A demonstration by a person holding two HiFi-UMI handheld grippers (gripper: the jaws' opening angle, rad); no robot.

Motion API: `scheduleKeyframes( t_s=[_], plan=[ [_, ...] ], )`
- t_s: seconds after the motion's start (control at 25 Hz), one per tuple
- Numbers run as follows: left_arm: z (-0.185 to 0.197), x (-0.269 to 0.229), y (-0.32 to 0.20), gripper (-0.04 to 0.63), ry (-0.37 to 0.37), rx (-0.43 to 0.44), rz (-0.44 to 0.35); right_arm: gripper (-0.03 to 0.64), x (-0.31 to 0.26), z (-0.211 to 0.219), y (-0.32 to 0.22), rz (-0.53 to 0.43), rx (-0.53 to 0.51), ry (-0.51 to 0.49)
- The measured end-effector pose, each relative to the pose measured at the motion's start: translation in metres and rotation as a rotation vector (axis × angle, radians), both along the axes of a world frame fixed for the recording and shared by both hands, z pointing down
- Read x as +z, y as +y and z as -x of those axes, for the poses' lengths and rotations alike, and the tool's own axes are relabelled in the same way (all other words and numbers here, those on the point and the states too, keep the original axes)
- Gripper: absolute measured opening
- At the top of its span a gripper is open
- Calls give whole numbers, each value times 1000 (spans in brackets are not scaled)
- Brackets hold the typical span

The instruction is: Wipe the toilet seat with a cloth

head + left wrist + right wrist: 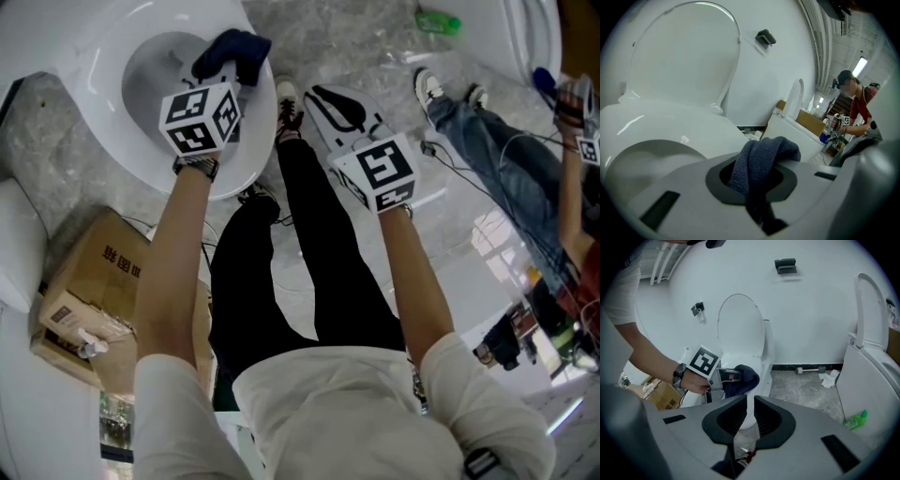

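The left tongs point(757, 183) are clamped on a dark blue cloth point(761, 157). It is bunched so that a thick fold juts ahead as a wiping pad, held over the white toilet seat point(656, 124) with the lid point(684, 51) raised out of the way. The right tongs point(746, 420) hang off to the side, nearly together with a thin gap and nothing in them, probably just kept clear. Whether the cloth touches the seat cannot be told, because the tongs' body and marker cube point(200, 117) cover that spot.
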State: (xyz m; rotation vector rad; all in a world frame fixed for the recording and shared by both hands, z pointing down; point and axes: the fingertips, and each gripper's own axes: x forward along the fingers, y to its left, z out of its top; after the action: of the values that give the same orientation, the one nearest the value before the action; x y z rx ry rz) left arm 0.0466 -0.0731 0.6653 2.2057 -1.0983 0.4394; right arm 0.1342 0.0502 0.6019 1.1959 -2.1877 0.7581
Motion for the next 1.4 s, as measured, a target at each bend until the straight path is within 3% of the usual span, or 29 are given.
scheduleKeyframes(
  t_s=[0.28, 0.96, 1.4],
  plan=[
    [-11, 2, 43, 25, -76, 136, -12, 66, 2, -1, 19, 10, 26, 5],
    [-22, 2, 138, 25, -130, 398, -22, 66, 1, 1, 54, -13, 110, -4],
    [-5, 5, 189, 26, -116, 535, 68, 66, -8, 20, 66, -21, 138, -22]
  ],
)
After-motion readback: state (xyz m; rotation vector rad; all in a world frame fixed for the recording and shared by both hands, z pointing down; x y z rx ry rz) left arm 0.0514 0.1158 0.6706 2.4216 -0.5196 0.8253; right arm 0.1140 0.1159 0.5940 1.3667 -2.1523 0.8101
